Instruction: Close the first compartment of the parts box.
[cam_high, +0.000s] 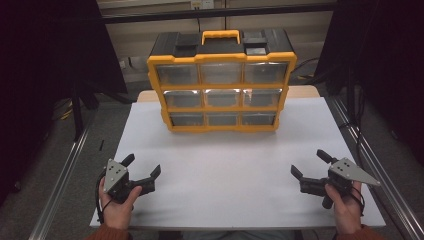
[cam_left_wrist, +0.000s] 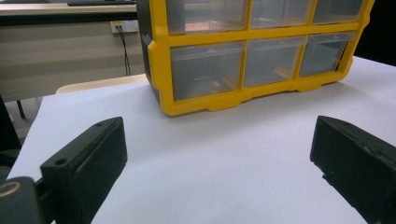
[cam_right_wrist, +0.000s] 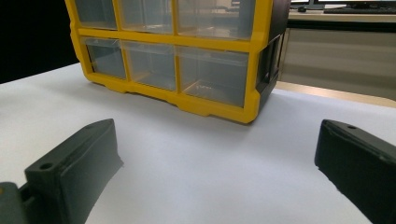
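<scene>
Grippers are held low at the near edge of the white-covered table (cam_high: 225, 175), one per hand. Left black two-jaw gripper (cam_high: 142, 166) is seen at the near-left corner w/ jaws spread wide and nothing between them; in the left gripper view the same gap (cam_left_wrist: 219, 154) is filled by bare white surface. Right black two-jaw gripper (cam_high: 310, 164) is held at the near-right corner, jaws likewise spread and empty, as confirmed in the right gripper view (cam_right_wrist: 217, 158). Both are pointed inward and forward, well apart from each other.

Farther back, at the table's far-middle, the yellow-framed plastic drawer organiser w/ black top and yellow carry handle (cam_high: 222, 80) is stood upright, front toward the person. Nine clear drawers in a 3x3 grid are seen, all pushed in; contents can't be made out through the plastic. In the left gripper view its lower-left drawers (cam_left_wrist: 208, 67) are faced; in the right gripper view, its lower-right corner (cam_right_wrist: 212, 72).

Step in hand, as judged: start/approach phase, nothing yet touched. Next move prob. calls for one gripper to be brought forward to a drawer front, jaws narrowed to fit the small drawer lip, w/ the other gripper likely needed to steady the frame so the cabinet isn't dragged along.
</scene>
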